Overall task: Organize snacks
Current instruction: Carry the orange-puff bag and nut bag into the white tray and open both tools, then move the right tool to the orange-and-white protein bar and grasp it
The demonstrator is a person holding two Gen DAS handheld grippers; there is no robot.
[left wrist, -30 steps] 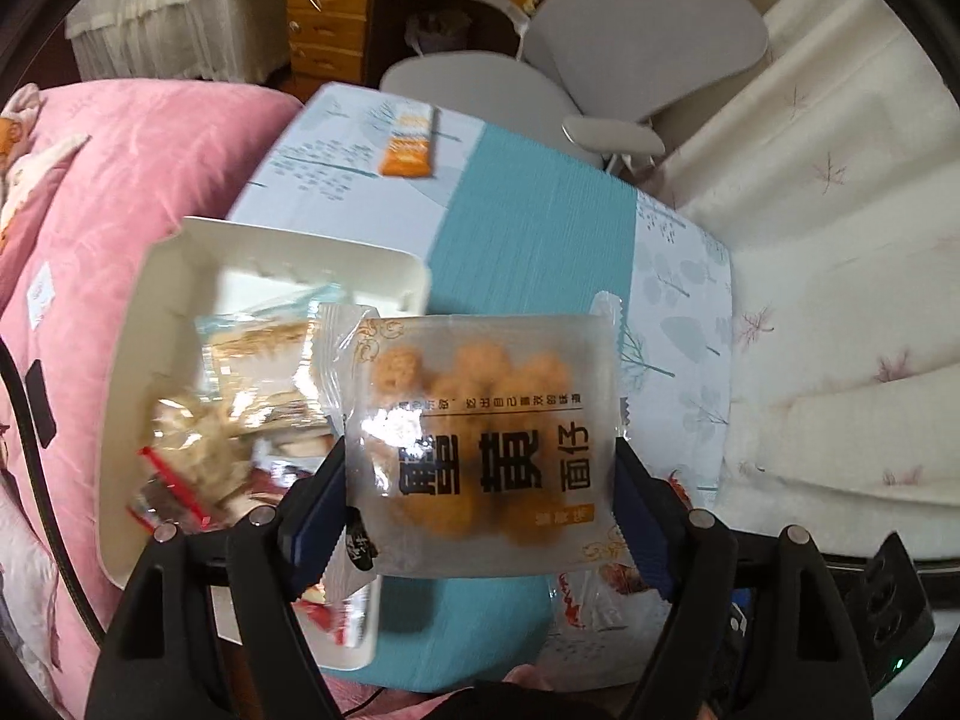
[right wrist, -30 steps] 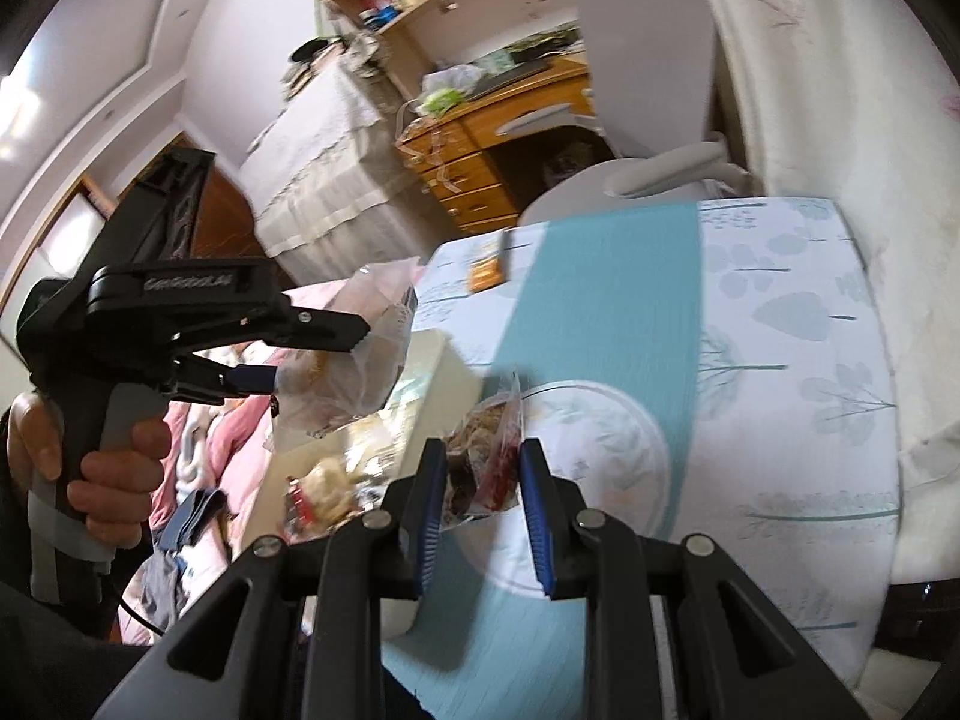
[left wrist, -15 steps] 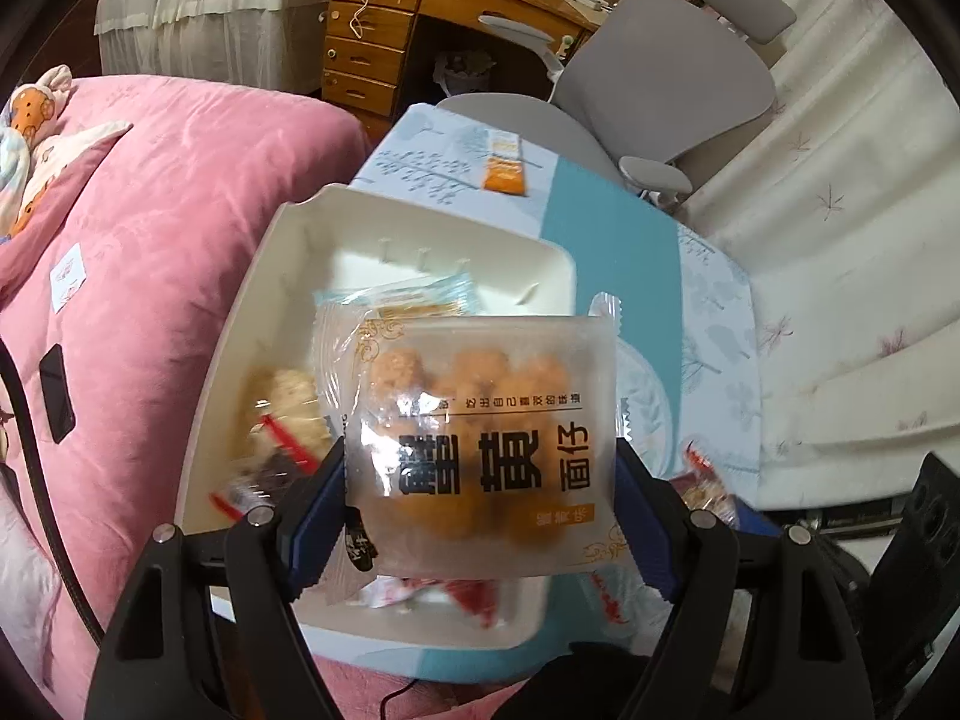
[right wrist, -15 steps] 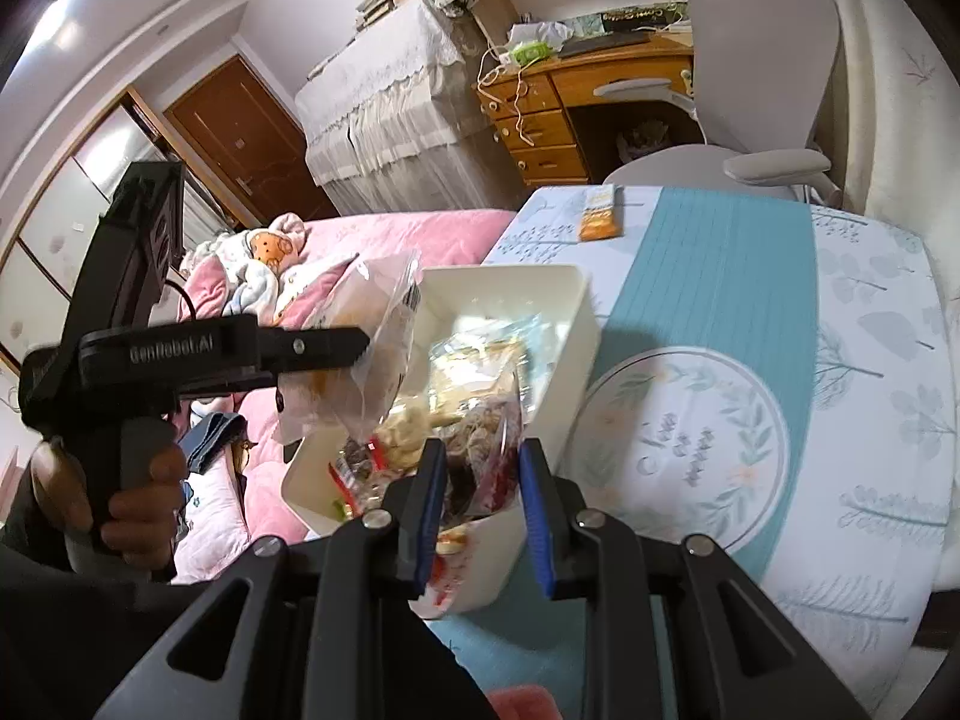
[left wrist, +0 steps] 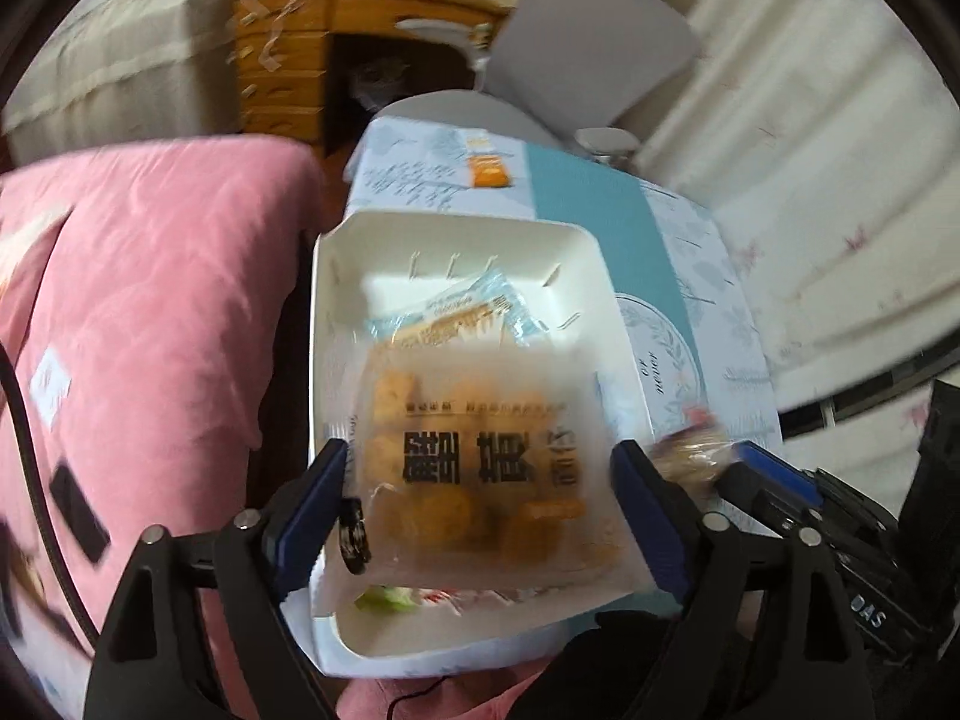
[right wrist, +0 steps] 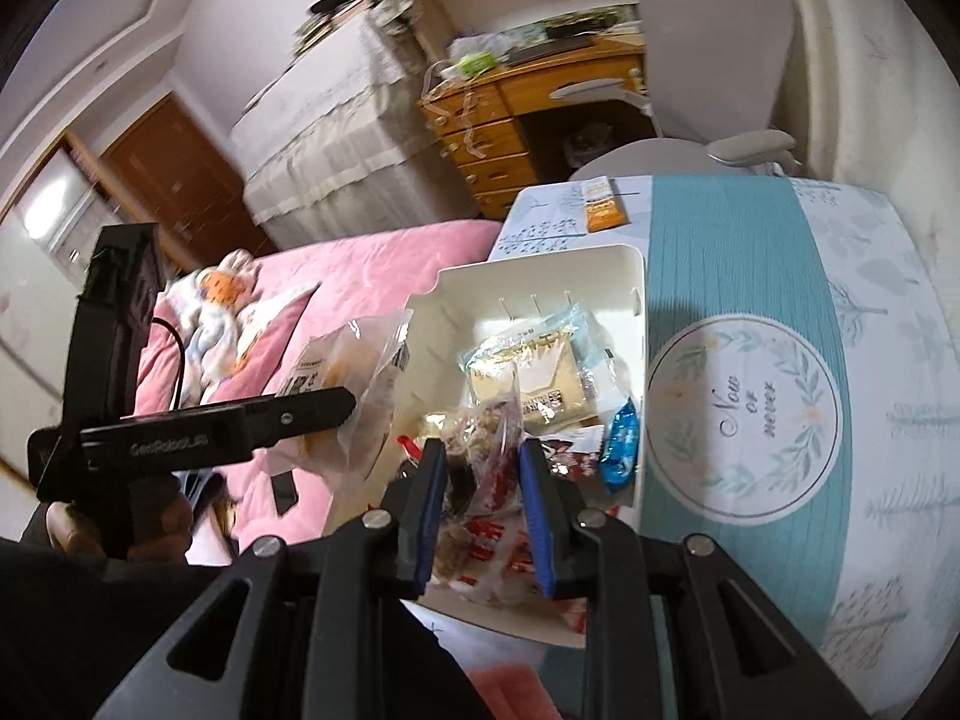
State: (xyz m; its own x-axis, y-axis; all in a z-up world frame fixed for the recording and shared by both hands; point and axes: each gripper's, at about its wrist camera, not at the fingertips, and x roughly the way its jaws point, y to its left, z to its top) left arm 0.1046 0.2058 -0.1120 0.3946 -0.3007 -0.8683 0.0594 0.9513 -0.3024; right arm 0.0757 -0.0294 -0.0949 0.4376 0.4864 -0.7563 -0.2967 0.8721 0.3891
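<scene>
In the left wrist view, the left gripper (left wrist: 480, 480) holds a clear packet of golden fried snacks (left wrist: 474, 462) across its full width, jaws pressed on both side edges. The packet hangs over the white box (left wrist: 456, 228), which stands at the table edge beside the pink bed cover (left wrist: 150, 312). A pale blue packet (left wrist: 462, 315) lies deeper in the box. I think the packet should be lowered flat toward the near part, then let go only when it is low, so it does not slide out over the front rim.

In the right wrist view, the right gripper (right wrist: 483, 480) is clenched on a small clear bag with dark and red snacks (right wrist: 480, 468), above the near part of the box (right wrist: 540, 264). An orange sachet (right wrist: 603, 213) is alone at the far end of the table (right wrist: 750, 252). Both tools are close; better to release one packet at a time.
</scene>
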